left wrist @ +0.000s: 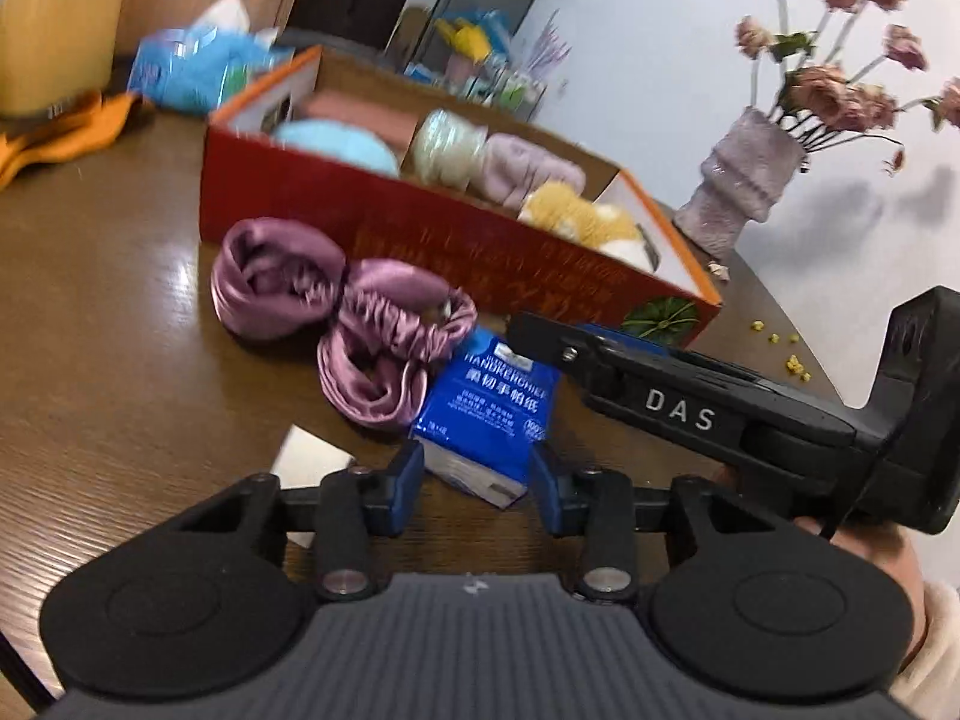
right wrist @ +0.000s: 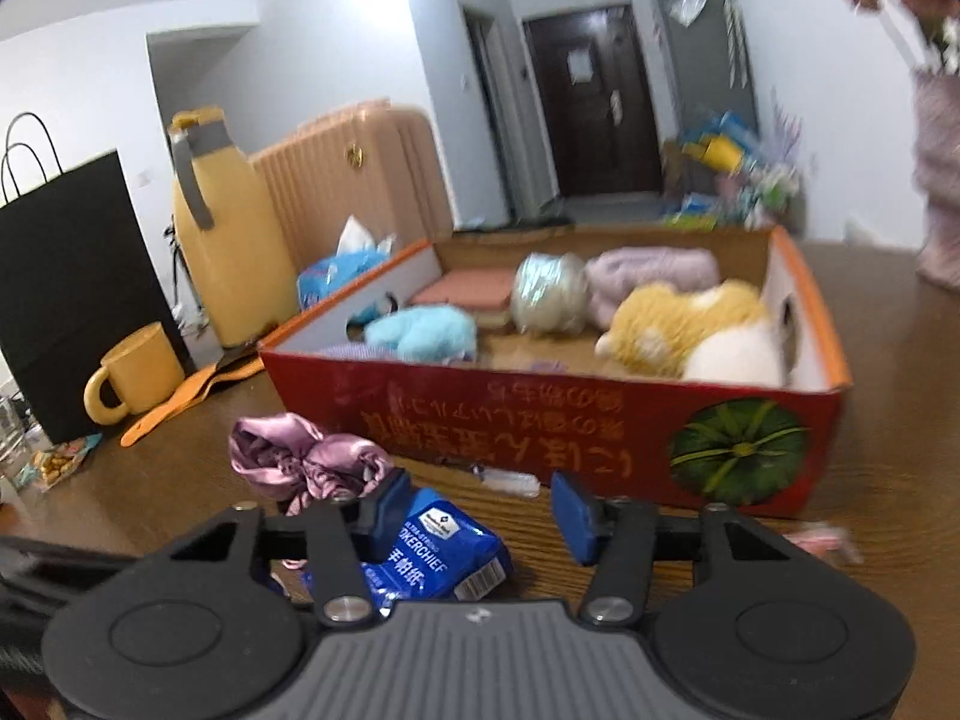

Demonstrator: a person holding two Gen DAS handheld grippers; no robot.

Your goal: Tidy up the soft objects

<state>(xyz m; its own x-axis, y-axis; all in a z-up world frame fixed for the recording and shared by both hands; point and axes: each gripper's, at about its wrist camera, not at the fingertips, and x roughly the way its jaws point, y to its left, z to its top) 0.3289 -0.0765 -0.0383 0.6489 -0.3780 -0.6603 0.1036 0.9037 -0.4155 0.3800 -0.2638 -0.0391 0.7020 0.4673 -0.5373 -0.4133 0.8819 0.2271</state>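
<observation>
- Just in front of the red box (right wrist: 558,420) on the brown surface (left wrist: 102,312) lies the blue tissue pack (left wrist: 489,414), with the purple satin scrunchie (left wrist: 336,312) touching its left side.
- Left tool (left wrist: 477,468): pads stand at the pack's near corners, apparently pinching it; contact is not fully clear.
- Right tool (right wrist: 480,510): spread, nothing gripped; the pack sits by its left pad only.
- Handling, as a judgement: the pack looks light, squashy and film-slick, so take it across its narrow sides, mid-length. The satin would slide; pinch a bunched fold.
- Only the left view shows the vase (left wrist: 735,180); only the right shows the box's plush toys (right wrist: 690,324), mug (right wrist: 135,372) and black bag (right wrist: 66,294).
</observation>
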